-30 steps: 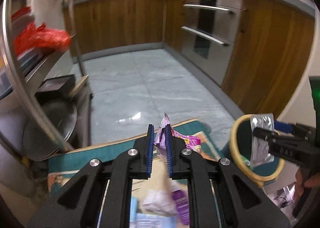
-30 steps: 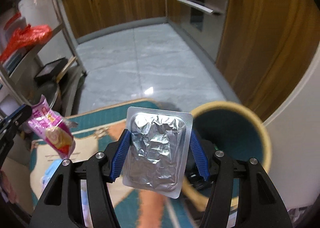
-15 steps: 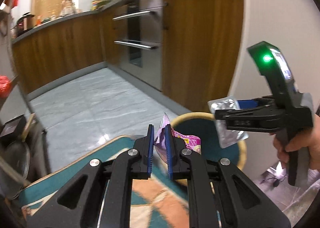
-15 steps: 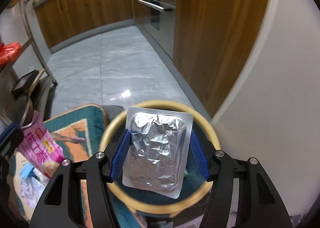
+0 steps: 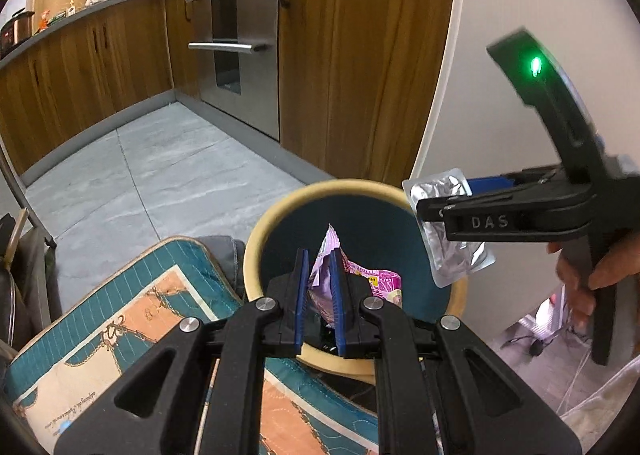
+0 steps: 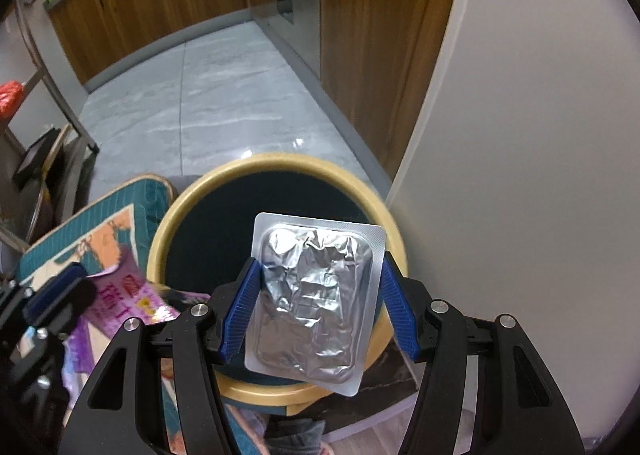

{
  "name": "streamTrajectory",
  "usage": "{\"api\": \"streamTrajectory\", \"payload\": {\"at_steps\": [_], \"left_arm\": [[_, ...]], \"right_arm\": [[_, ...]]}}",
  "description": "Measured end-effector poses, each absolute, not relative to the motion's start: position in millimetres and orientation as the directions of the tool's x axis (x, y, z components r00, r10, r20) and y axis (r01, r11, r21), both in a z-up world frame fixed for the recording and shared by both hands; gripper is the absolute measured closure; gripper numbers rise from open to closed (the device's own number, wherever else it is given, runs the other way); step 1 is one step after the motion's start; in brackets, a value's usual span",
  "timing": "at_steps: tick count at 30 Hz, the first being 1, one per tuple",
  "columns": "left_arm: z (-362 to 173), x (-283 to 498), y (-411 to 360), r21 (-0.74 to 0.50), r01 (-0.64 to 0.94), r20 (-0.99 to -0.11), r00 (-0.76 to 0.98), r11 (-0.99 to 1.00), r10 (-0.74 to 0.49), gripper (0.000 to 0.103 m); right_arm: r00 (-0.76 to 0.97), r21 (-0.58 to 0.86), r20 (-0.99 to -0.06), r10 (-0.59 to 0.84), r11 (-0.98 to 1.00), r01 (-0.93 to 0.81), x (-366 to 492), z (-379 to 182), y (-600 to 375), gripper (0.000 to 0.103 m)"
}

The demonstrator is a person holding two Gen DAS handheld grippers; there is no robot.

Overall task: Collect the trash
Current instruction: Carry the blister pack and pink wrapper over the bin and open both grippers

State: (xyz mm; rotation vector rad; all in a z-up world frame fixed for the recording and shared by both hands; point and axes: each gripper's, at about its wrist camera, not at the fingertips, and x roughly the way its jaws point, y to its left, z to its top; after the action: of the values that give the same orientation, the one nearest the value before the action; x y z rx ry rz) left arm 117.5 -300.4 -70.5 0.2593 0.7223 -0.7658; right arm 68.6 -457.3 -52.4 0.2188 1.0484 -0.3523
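A round bin with a tan rim [image 5: 280, 211] and dark teal inside stands on the floor by a white wall; it also shows in the right wrist view [image 6: 188, 207]. My left gripper [image 5: 319, 279] is shut on a pink and purple snack wrapper [image 5: 326, 255] and holds it over the bin's near side. My right gripper [image 6: 316, 291] is shut on a silver foil blister pack [image 6: 316, 295] and holds it above the bin. From the left wrist view the right gripper [image 5: 440, 215] and the foil pack [image 5: 444, 191] hang over the bin's right rim.
A teal and orange mat [image 5: 132, 319] lies left of the bin. Wooden cabinets [image 5: 360, 55] and a steel oven front [image 5: 236, 39] line the far side of the grey tiled floor [image 5: 160, 171]. A white wall [image 6: 520, 135] stands right of the bin. A metal rack [image 6: 52, 87] stands left.
Both grippers have swung right from the mat to the bin. The wrapper and the foil pack now hang over the bin's opening, still held.
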Motion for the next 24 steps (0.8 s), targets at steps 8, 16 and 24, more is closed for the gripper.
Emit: {"api": "streamTrajectory", "payload": {"at_steps": [8, 16, 24], "left_arm": [[-93, 124, -303, -0.014, 0.694, -0.724, 0.49, 0.72, -0.486, 0.092], [-87, 125, -297, -0.019, 0.678, -0.704, 0.512, 0.735, -0.491, 0.092], [-79, 123, -285, -0.026, 0.665, -0.695, 0.524, 0.746, -0.492, 0.067]], "right_arm": [[0.412, -0.028, -0.893, -0.18, 0.936, 0.35, 75, -66, -447, 0.041], [0.413, -0.032, -0.889, -0.197, 0.927, 0.373, 80, -69, -454, 0.04], [0.445, -0.036, -0.87, -0.213, 0.927, 0.373, 79, -62, -448, 0.029]]}}
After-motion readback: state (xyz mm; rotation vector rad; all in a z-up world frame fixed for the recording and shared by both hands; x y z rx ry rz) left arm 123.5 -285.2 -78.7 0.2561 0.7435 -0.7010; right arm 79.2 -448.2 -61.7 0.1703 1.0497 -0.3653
